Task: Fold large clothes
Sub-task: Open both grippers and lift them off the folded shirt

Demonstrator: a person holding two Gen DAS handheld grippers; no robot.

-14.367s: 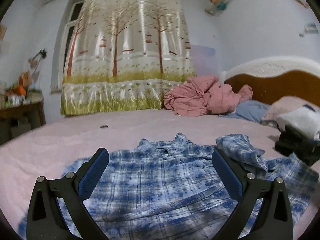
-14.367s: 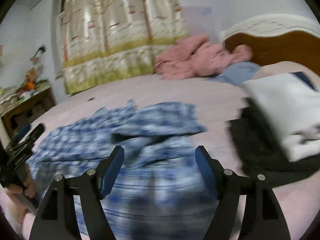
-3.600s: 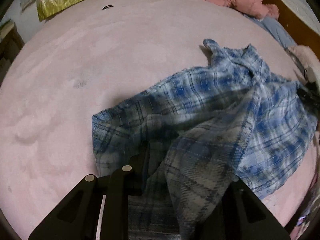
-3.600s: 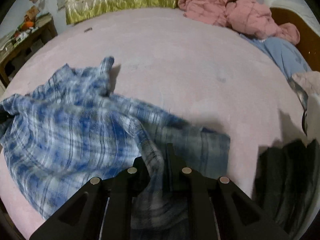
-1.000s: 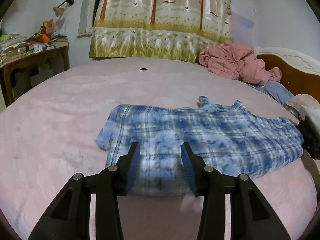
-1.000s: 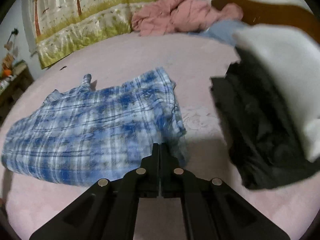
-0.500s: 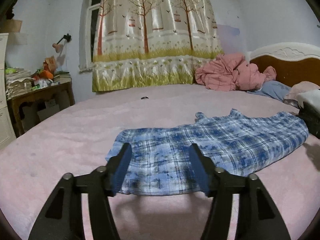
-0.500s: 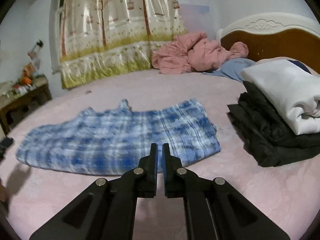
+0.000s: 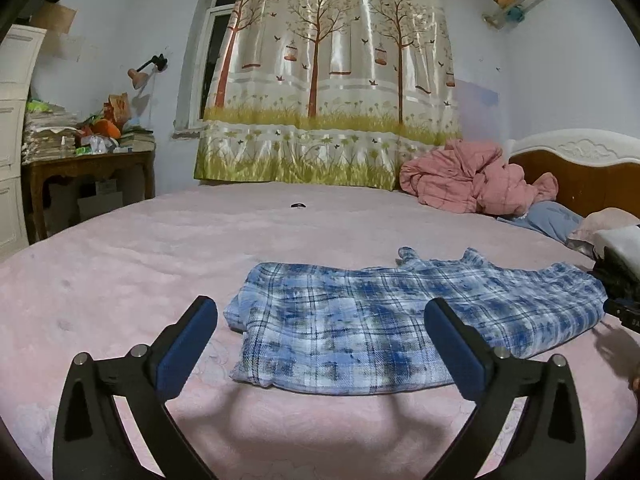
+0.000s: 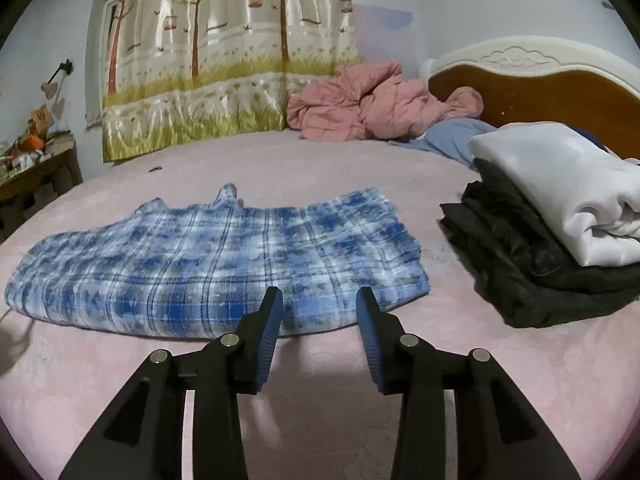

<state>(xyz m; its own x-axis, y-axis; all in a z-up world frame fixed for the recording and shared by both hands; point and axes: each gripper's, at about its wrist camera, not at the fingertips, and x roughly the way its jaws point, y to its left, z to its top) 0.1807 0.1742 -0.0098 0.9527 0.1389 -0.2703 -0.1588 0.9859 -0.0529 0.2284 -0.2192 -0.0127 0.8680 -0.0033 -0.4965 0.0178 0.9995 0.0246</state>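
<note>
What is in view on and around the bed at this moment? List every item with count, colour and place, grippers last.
plaid shirt: one, blue and white, folded flat on the bed, nearest the grippers
bed cover: one, pink, under everything
quilt: one, pink, bunched at the far side by the headboard
pillow: one, blue, beside the quilt
folded black garment: one, right of the shirt
folded white garment: one, on top of the black one
headboard: one, white and brown
curtain: one, tree print, over the window
desk: one, brown, cluttered, left of the bed
left gripper: jaws opening, nothing between them
right gripper: jaws opening, nothing between them
</note>
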